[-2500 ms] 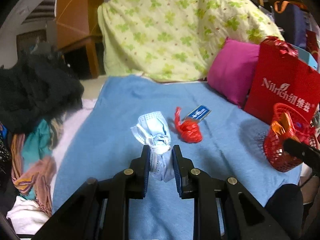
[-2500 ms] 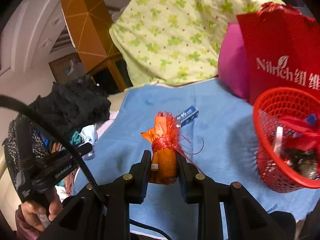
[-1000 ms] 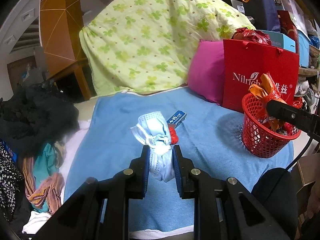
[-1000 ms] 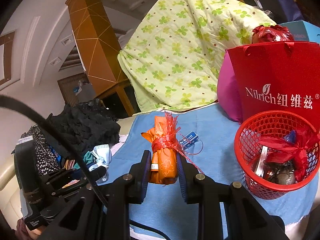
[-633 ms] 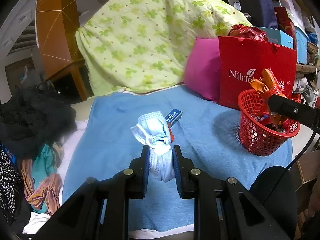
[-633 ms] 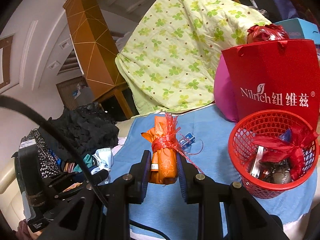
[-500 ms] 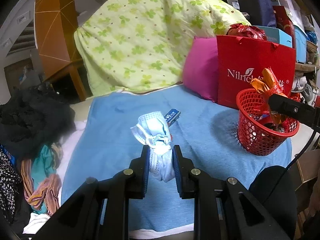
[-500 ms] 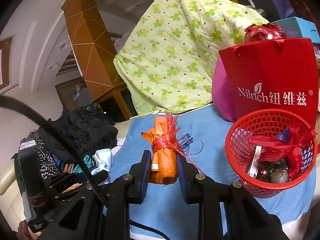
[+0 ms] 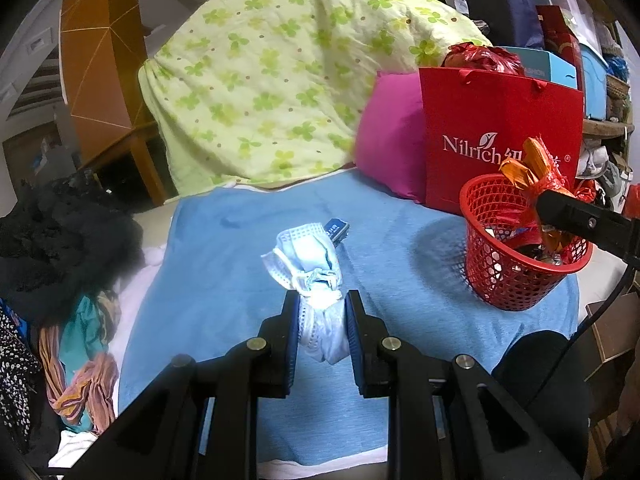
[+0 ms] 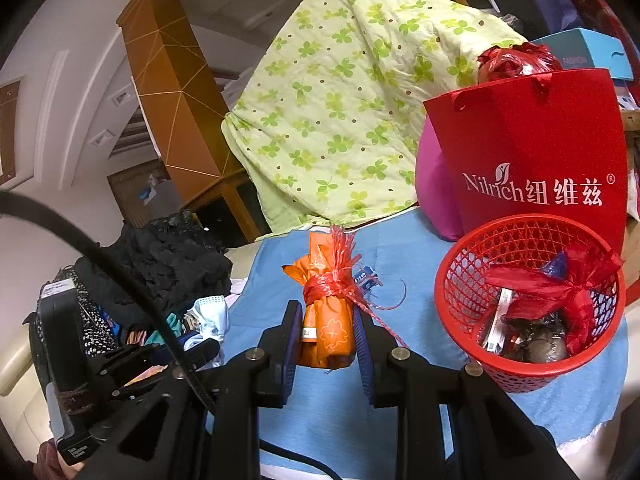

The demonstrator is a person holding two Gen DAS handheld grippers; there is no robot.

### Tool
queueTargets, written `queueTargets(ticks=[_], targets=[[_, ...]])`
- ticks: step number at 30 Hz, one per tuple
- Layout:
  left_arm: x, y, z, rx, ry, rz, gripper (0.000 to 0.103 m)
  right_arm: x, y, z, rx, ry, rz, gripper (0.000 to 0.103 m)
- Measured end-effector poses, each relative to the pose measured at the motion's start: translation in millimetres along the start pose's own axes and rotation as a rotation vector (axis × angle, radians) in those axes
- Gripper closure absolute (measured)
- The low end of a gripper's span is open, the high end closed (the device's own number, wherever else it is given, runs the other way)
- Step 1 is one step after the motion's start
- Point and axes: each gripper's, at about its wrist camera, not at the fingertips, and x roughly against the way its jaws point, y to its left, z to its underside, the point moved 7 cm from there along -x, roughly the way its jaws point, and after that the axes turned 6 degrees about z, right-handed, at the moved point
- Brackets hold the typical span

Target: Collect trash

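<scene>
My left gripper is shut on a crumpled light blue face mask and holds it above the blue blanket. My right gripper is shut on an orange wrapper tied with red string. In the left wrist view that wrapper hangs over the rim of the red mesh basket. The basket holds red plastic and other trash. A small blue packet lies on the blanket behind the mask.
A red Nilrich paper bag and a magenta pillow stand behind the basket. A green clover quilt is piled at the back. Dark clothes lie heaped at the left. The blanket's front edge is near me.
Both grippers have lifted and drawn back from the blanket. The right gripper has carried the orange wrapper over to the basket rim. The left still holds the mask.
</scene>
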Motion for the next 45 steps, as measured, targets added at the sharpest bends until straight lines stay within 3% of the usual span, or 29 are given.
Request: queueTargets(ticks=[45], targets=[[-4.4,-51.8,-18.9,-0.082,0.006,0.054,0.079,36.1,-37.7,-5.9,-0.069,-0.051,0.046,0.075]])
